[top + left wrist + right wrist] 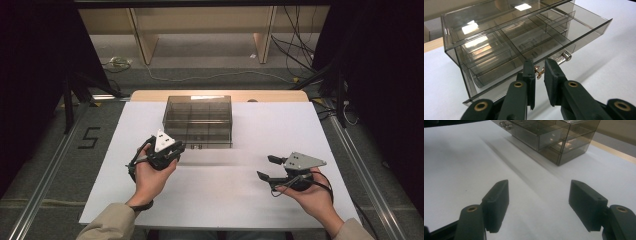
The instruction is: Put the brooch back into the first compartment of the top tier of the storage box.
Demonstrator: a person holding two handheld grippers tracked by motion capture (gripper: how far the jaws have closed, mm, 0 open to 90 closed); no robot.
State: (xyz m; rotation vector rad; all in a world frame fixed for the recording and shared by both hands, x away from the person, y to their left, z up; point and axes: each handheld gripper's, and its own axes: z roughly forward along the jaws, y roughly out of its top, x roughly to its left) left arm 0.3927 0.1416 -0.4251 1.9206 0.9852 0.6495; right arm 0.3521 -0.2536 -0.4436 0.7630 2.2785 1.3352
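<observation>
A smoky clear drawer box [199, 114] stands at the back middle of the white table [215, 200]. One of its drawers [584, 28], with a silver handle [564, 57], is pulled partly out. At the box's front left corner my left gripper [178, 149] has its jaws drawn close together around a small brass knob [538, 72] on the lower drawer front. My right gripper [265, 167] hovers over bare table to the front right, jaws wide apart and nothing between them [539, 195]. The box [554, 135] lies well ahead of it.
The drawers are split into compartments that look empty. Wooden shelf legs and cables are on the floor beyond the table's far edge. Metal rails run along both sides of the table.
</observation>
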